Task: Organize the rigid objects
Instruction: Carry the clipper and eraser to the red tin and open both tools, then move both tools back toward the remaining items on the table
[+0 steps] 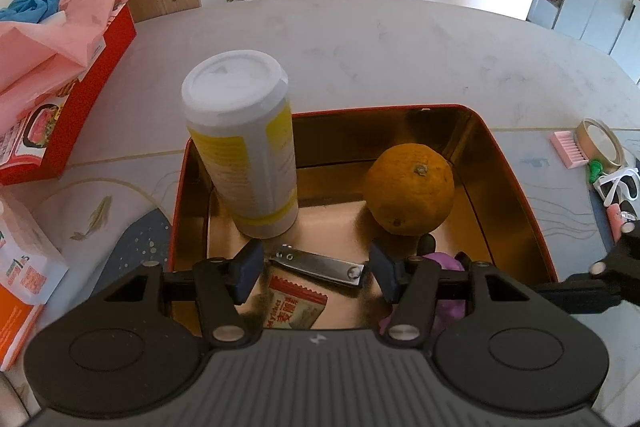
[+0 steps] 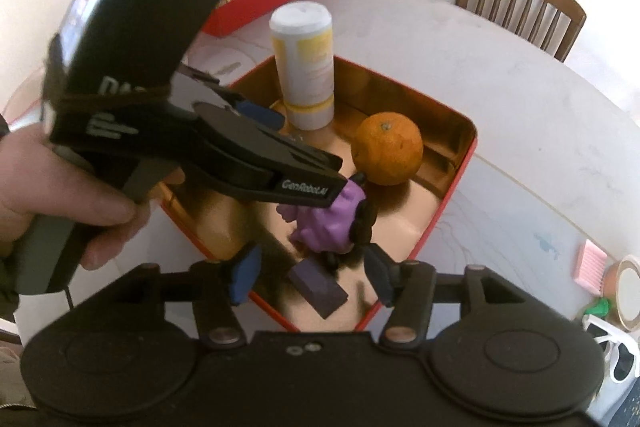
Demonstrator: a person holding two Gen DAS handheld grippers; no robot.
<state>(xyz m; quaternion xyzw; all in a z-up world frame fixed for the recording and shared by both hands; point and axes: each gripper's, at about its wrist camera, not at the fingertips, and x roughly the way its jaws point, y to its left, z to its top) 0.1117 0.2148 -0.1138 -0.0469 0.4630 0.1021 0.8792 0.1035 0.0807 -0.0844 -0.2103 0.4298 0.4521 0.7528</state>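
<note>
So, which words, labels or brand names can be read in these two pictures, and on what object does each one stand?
"GenRobot.AI": white, on the black arm of the left gripper, right wrist view.
"麦丽素": white characters on the red snack packet in the tin.
Small Latin print beside them on the packet: too blurred.
Larger white letters on the left gripper's body: cut off, unreadable.
Yellow-labelled bottle, red box, orange carton: print too small or blurred.
</note>
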